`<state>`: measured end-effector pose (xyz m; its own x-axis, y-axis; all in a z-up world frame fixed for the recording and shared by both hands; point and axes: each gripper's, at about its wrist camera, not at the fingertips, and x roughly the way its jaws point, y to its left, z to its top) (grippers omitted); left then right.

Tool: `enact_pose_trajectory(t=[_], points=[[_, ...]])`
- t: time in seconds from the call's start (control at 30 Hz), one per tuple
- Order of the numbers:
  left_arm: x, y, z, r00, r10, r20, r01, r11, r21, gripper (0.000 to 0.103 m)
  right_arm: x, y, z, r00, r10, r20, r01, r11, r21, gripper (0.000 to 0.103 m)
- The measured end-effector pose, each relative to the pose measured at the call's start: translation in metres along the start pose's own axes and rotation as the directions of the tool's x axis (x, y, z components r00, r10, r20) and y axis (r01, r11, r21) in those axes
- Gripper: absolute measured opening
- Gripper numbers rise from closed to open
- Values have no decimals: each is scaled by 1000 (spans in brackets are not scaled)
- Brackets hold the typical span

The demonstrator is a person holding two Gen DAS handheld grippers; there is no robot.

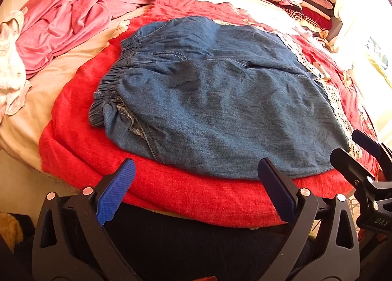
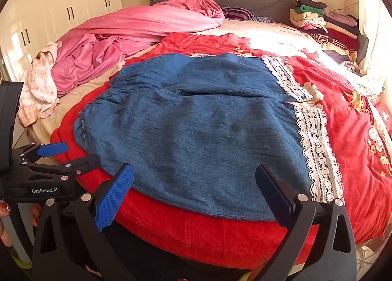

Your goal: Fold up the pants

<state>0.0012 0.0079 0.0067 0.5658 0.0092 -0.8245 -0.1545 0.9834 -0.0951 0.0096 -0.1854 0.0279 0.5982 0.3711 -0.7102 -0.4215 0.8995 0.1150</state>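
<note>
The bed (image 2: 245, 28) carries a red blanket (image 2: 196, 232), and on it the denim pants (image 2: 196, 139) lie flat, already doubled leg on leg it seems. Their long axis runs left to right: elastic waistband left, lace-trimmed hems right. Both the left gripper (image 1: 196, 192) and right gripper (image 2: 193, 195) hover at the near edge, jaws wide, empty. Next, I'd say, comes gripping one end to fold across.
</note>
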Motion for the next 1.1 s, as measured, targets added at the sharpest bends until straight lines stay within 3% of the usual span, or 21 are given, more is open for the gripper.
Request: enact_pose_trajectory(t=[0.53, 0.63, 0.87, 1.0, 1.1], points=[[14, 20, 36, 1000, 0, -1, 0, 1000, -26, 94, 29, -3, 35, 1000, 16, -25, -16, 1000, -13, 99], [18, 32, 51, 1000, 24, 3, -24, 999, -39, 94, 42, -5, 55, 1000, -11, -27, 10, 999, -50, 99], [35, 66, 86, 999, 46, -5, -46, 998, -51, 94, 76, -17, 103, 999, 12, -32, -14, 998, -60, 99], [45, 87, 111, 998, 63, 5, -63, 997, -36, 94, 93, -11, 132, 1000, 17, -13, -19, 990, -140, 99], [59, 106, 131, 1000, 23, -7, -23, 999, -35, 94, 107, -8, 152, 1000, 2, 1, -1, 983, -182, 99]])
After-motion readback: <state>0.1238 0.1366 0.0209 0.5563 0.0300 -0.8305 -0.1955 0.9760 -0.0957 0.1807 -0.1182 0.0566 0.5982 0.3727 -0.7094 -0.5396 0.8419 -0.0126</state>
